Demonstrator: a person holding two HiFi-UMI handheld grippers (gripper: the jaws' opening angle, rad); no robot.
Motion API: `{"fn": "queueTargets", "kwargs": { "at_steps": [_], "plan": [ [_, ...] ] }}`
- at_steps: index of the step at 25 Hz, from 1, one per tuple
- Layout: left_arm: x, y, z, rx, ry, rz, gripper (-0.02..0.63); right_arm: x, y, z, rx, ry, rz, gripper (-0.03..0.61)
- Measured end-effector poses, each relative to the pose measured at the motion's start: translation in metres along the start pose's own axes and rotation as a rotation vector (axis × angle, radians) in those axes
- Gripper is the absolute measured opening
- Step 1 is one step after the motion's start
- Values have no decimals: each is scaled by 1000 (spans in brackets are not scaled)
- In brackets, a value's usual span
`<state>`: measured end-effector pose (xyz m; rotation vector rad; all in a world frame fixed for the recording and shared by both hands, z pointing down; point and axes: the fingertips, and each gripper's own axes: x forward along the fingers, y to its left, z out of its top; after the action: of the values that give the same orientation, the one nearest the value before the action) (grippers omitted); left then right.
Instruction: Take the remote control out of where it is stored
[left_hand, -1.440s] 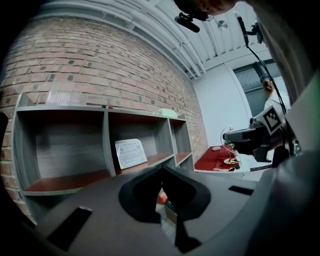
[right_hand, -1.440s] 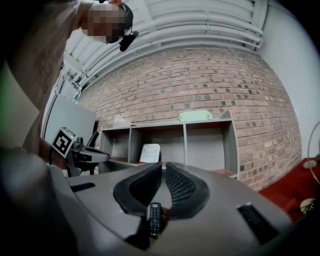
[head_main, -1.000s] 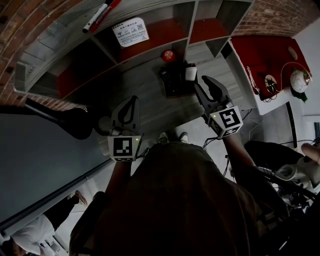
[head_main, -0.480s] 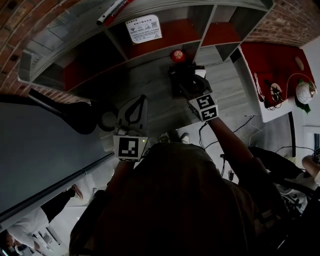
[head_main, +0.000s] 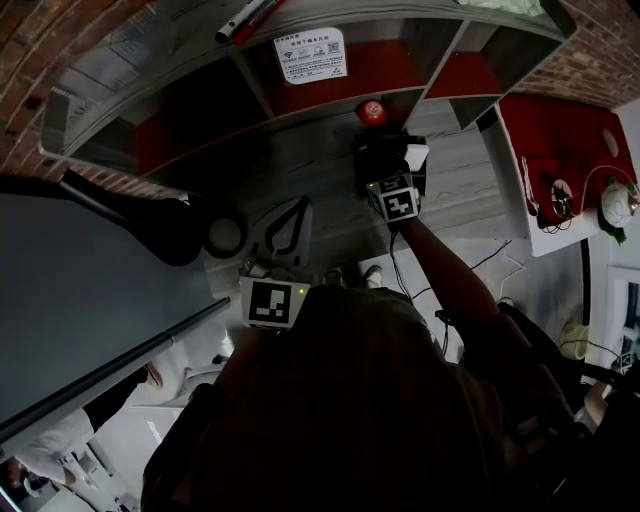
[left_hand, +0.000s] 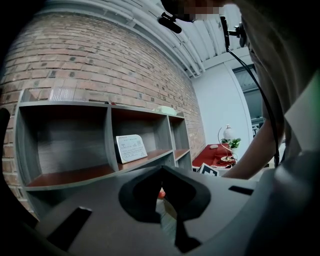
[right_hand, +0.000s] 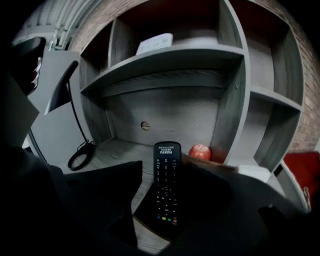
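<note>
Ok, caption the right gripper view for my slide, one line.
Right gripper, fingers just opened and empty, frames the upright remote control, red apple behind.

The remote (right_hand: 166, 185) is matt black plastic. The shelf (right_hand: 165, 60) and desk (head_main: 310, 170) look like grey, matt wood-grain board. Behind them the wall (left_hand: 100, 65) is rough red brick. The apple (right_hand: 200, 151) has a glossy skin.
</note>
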<state>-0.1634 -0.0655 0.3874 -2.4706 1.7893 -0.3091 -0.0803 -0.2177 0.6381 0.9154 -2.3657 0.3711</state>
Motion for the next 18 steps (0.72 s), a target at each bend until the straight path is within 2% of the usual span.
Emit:
{"fn": "queueTargets", "kwargs": {
  "at_steps": [2,7,13,18],
  "plan": [
    [0,2,-1,5,3,-2,11,9,-3,-3,49,10,-12,265],
    [0,8,-7,-21,7,7,11,29,-13,-32,30,112,-85,267],
    [-3,17,-14,-54,21,28,11,35,-7,-18,35,69,-139,268],
    [-4,18,-19,-77,33,33,11,36,-10,-19,65,67,-235,267]
  ]
}}
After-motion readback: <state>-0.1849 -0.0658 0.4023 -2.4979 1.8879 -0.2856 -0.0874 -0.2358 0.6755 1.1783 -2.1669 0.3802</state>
